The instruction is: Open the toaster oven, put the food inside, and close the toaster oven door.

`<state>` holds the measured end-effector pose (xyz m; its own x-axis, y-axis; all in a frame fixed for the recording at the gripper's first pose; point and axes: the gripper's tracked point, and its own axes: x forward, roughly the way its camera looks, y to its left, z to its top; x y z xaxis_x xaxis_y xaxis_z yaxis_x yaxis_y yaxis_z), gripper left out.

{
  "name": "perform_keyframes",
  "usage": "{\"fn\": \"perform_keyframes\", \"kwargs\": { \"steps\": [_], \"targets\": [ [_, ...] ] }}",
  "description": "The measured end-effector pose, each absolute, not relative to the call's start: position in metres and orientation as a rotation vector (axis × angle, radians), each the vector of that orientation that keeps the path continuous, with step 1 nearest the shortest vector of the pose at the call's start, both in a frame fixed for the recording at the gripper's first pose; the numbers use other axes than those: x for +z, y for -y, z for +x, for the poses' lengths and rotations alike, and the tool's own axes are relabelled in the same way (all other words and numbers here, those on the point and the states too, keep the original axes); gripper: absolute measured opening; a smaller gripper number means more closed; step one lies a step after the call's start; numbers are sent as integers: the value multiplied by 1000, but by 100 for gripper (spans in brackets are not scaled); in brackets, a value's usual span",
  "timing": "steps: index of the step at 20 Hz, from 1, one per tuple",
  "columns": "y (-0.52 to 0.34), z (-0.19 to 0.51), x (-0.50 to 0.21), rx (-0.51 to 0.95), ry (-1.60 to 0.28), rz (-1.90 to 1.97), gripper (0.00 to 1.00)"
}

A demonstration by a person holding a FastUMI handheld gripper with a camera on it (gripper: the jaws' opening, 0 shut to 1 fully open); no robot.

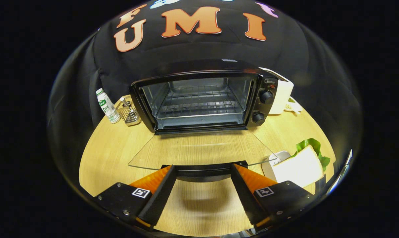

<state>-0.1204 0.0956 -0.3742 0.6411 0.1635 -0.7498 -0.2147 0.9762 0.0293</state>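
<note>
The toaster oven (pixel 202 96) stands on the wooden table (pixel 107 148) with its glass door (pixel 199 150) folded fully down, exposing the wire rack (pixel 199 104) inside. The gripper (pixel 202 172) holds its 2 fingers (pixel 159 191) spread wide, tips at either end of the door handle (pixel 204 169), nothing between them. A sandwich (pixel 300 167) with green lettuce lies on a white plate (pixel 279 157) beside the right finger. A bottle (pixel 107 106) and a wire holder (pixel 129 113) stand left of the oven; 2 knobs (pixel 266 97) sit on its right panel.

Toaster oven (pixel 202 96) at table's (pixel 110 152) back edge, door (pixel 199 150) folded flat toward gripper (pixel 202 185), whose parted fingers flank the handle (pixel 204 169). Bottle (pixel 107 105), wire rack (pixel 129 112) left of oven; sandwich (pixel 297 167) on plate (pixel 273 162) front right.
</note>
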Motion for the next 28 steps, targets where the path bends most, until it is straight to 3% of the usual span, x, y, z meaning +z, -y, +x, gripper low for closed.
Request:
{"fn": "perform_keyframes", "kwargs": {
  "steps": [13, 28],
  "targets": [
    [-84, -137, -424, 196, -946, -55, 99],
    [13, -84, -316, 342, -902, -33, 99]
  ]
}}
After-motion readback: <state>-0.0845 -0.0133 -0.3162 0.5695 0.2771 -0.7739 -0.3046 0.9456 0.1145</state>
